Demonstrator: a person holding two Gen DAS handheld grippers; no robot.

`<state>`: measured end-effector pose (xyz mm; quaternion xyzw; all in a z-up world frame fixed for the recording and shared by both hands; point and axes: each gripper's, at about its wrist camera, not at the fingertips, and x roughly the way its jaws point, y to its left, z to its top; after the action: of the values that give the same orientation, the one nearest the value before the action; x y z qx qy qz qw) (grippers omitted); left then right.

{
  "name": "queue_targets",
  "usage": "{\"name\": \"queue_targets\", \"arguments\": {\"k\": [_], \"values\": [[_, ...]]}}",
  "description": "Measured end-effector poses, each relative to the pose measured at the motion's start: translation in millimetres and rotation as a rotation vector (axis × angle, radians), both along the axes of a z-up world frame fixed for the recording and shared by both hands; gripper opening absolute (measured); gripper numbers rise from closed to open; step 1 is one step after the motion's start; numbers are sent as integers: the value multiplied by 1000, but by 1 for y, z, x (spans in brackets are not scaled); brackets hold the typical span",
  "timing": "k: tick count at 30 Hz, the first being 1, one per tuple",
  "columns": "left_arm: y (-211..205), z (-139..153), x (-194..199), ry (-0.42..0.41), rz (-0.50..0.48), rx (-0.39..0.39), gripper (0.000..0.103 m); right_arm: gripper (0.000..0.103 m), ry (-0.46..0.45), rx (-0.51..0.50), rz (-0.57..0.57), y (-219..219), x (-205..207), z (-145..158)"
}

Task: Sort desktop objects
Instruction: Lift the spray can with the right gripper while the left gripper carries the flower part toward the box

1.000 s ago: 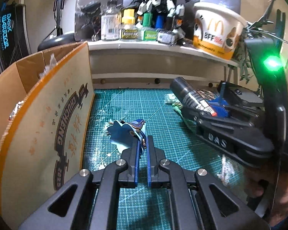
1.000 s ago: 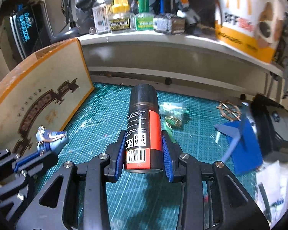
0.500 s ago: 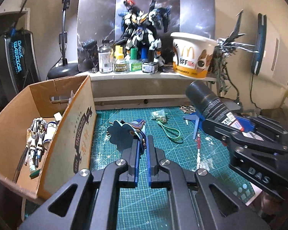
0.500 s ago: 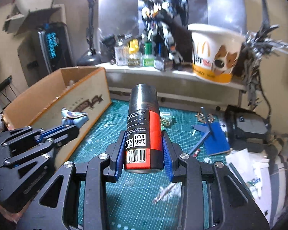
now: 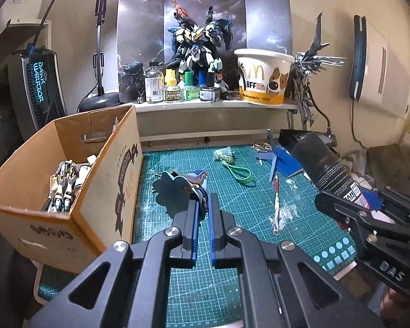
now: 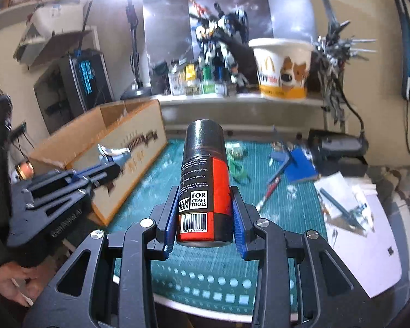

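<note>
My left gripper (image 5: 203,205) is shut on a small blue figure part (image 5: 177,188) with a flat dark blue piece, held above the green cutting mat (image 5: 232,218). In the right wrist view the left gripper (image 6: 114,166) shows at the left, the figure part (image 6: 110,154) in front of the cardboard box (image 6: 123,147). My right gripper (image 6: 203,216) is shut on a black and red spray can (image 6: 205,180), held upright over the mat's near edge. The spray can (image 5: 325,169) and the right gripper (image 5: 350,205) also appear at the right of the left wrist view.
An open cardboard box (image 5: 76,158) with several model parts stands left of the mat. On the mat lie a green band (image 5: 239,173), a red-white pen (image 5: 275,205) and a blue stand (image 5: 283,162). A shelf (image 5: 205,104) behind carries bottles, a robot model and a paper bucket (image 5: 263,76).
Both grippers have pulled back and up from the mat, each still holding its object. More of the box's inside and the back wall has come into view.
</note>
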<state>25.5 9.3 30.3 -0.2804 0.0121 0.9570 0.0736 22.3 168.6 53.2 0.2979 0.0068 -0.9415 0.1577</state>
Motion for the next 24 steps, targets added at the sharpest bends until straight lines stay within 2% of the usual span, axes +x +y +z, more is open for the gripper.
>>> {"name": "queue_targets", "arguments": {"k": [11, 20, 24], "values": [[-15, 2, 7, 29, 37, -17, 6, 32, 6, 25, 3, -9, 4, -2], [-29, 3, 8, 37, 79, -26, 6, 32, -4, 6, 24, -16, -1, -5], [-37, 6, 13, 58, 97, -30, 6, 32, 30, -34, 26, -18, 1, 0]]}}
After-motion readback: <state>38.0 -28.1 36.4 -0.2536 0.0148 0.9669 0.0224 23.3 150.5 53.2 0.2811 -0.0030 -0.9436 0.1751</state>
